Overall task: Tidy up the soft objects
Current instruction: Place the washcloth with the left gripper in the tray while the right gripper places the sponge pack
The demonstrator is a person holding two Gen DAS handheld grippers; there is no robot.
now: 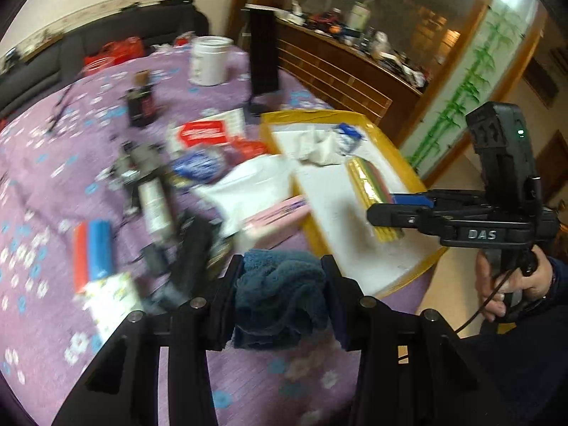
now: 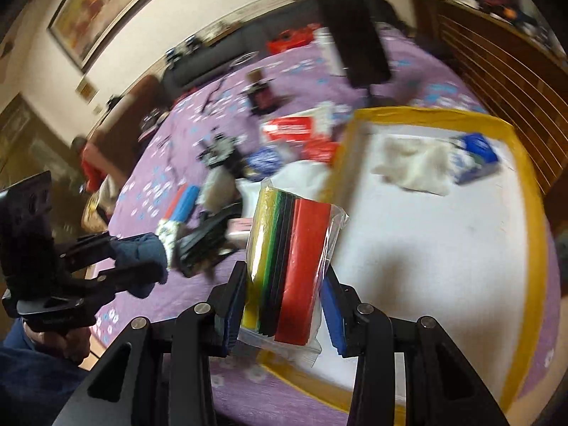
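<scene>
My left gripper is shut on a dark blue fluffy cloth and holds it above the purple tablecloth, near the tray's front-left corner. It also shows in the right wrist view. My right gripper is shut on a clear pack of coloured felt sheets, held over the near-left part of the white tray with a yellow rim. In the left wrist view the pack hangs over the tray. A white cloth and a blue packet lie in the tray.
The purple flowered table holds much clutter: a red and blue roll, a white tub, a dark bottle, a red packet, a white bag, a pink box and a black stand. A wooden sideboard stands behind.
</scene>
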